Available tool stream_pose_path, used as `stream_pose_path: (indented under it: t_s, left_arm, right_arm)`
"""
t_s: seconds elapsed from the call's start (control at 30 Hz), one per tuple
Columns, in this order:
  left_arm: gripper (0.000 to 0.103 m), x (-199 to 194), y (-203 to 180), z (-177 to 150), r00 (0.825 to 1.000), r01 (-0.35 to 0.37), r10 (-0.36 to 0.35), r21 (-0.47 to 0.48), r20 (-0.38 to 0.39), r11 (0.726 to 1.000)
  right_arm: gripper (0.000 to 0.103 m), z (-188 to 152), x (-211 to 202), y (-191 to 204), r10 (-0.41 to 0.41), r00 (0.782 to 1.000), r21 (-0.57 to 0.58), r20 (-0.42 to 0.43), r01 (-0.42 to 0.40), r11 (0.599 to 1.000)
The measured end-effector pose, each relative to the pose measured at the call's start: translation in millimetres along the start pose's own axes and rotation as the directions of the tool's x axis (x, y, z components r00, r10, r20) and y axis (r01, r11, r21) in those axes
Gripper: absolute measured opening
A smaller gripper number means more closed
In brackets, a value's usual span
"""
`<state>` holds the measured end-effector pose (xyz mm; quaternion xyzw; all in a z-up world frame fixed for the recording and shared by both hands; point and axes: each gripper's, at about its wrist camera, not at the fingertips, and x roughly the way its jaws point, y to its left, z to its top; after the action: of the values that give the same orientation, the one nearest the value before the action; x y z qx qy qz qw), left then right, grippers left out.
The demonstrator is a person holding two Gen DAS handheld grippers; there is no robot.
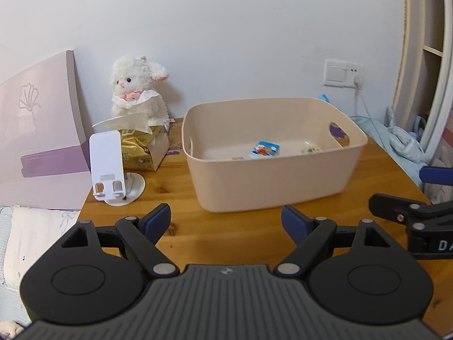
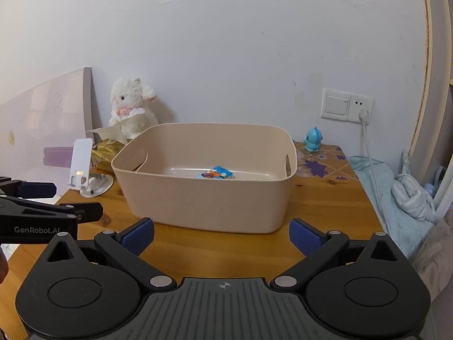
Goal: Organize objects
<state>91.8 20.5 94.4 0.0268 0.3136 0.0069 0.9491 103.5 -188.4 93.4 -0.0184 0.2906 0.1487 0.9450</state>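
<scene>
Nearest the left wrist camera, the left gripper (image 1: pixel 226 221) hangs low over the table (image 1: pixel 181 198), its 2 blue-padded fingers (image 1: pixel 158 221) spread wide with nothing between them. The right gripper (image 2: pixel 221 235) is likewise spread wide and holds nothing; it sits beside the left one, each showing at the edge of the other's view.

The table is bare wood along its near side, with a purple-flowered mat (image 2: pixel 325 164) at the far right corner. A beige bin (image 1: pixel 271 170) stands in the middle, just ahead of both grippers, with a handle slot in each end wall. In it lie a blue packet (image 1: pixel 264 149) and, in the left view, a small pale round item (image 1: pixel 311 150) too blurred to name.

Left of the bin, apart from it, a white phone stand (image 1: pixel 109 167) sits near the table's left edge, a gold tissue pack (image 1: pixel 144 153) behind it and a plush lamb (image 1: pixel 138 90) against the white wall (image 2: pixel 226 56). A small blue toy (image 2: pixel 312 140) stands on the mat at the back right. A wall socket (image 2: pixel 346 104) with a white cable (image 2: pixel 371 155) is above the table's right end.

A pink headboard (image 1: pixel 39 130) and bedding border the left edge; light blue cloth (image 2: pixel 396 192) lies along the right edge.
</scene>
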Motion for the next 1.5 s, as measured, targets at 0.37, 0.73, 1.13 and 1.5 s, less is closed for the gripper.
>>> stream_pose_path:
  t_s: [0.37,0.73,1.13,1.5]
  left_arm:
    - [0.086,-36.9,-1.0,-19.5,0.999,0.038,-0.038,-0.014,-0.002,0.999]
    - [0.086,-67.8,1.7,-31.7,0.999,0.035,-0.035,-0.015,0.004,0.999]
    - [0.086,-81.3,-7.8,-40.8,0.998,0.055,-0.055,0.004,-0.001,0.998]
    - [0.086,-88.5,-9.7,-41.2,0.997,0.076,-0.076,0.013,0.013,0.997]
  right_arm:
    - [0.103,-14.5,-36.9,14.0,-0.013,1.0,-0.003,-0.002,0.013,1.0]
    - [0.103,-26.3,-57.5,18.2,-0.037,0.999,-0.035,-0.033,0.036,0.999]
    - [0.103,-28.6,-84.5,13.6,-0.055,0.998,-0.037,-0.028,0.054,0.998]
    - [0.103,-29.8,-84.1,12.8,-0.054,0.998,-0.033,-0.037,0.053,0.998]
